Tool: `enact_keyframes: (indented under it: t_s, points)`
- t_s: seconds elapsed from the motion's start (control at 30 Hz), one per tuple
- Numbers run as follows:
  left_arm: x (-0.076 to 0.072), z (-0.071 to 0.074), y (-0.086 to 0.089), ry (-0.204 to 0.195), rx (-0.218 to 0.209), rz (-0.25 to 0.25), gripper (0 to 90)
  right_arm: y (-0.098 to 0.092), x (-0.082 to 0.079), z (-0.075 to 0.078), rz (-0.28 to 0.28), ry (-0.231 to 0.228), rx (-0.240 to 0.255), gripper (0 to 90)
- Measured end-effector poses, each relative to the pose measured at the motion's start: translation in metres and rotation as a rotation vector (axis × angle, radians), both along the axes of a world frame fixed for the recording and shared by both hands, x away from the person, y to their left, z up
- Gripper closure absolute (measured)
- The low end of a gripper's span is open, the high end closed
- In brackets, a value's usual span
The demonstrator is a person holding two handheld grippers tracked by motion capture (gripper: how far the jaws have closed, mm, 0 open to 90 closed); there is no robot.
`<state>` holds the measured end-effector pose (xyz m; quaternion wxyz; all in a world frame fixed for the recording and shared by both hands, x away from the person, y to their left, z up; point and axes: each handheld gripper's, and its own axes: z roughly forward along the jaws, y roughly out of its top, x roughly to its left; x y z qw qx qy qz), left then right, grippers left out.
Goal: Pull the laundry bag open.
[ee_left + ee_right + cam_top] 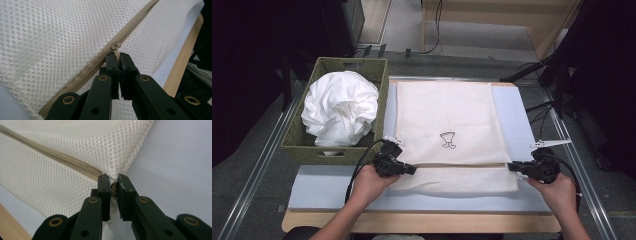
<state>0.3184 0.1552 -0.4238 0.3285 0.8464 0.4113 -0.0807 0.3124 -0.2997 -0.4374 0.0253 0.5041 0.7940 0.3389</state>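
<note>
A cream mesh laundry bag (447,125) lies flat on the pale blue mat, with a small dark drawing near its middle and a beige zipper (100,60) running across its near part. My left gripper (412,169) is at the bag's left edge, shut on the zipper pull (116,47). My right gripper (511,166) is at the bag's right edge, shut on the mesh corner (112,178) where the zipper ends. A hand holds each gripper from the table's near side.
A green woven basket (299,140) stands at the left with a crumpled white cloth (339,107) in it. The blue mat (517,120) lies on a wooden table (422,222). Cables and dark stands are at the far right.
</note>
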Motion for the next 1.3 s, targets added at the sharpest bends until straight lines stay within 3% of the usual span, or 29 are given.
enact_keyframes:
  t_s: [0.2,0.4,1.07,1.3]
  points:
    - [-0.006,0.003,0.006,-0.023,0.035,-0.005,87.9,-0.001,0.000,-0.001,-0.004,0.001,0.004,82.4]
    - [-0.010,0.007,0.021,-0.033,0.023,0.025,87.9,-0.001,0.000,0.001,-0.005,-0.003,0.006,82.4]
    - [-0.010,0.006,0.019,-0.046,0.039,0.033,87.8,-0.003,0.001,-0.001,0.012,-0.012,0.007,82.3]
    - [-0.012,0.011,0.027,-0.059,0.040,0.056,87.9,-0.004,0.001,-0.002,0.002,-0.009,0.008,82.3]
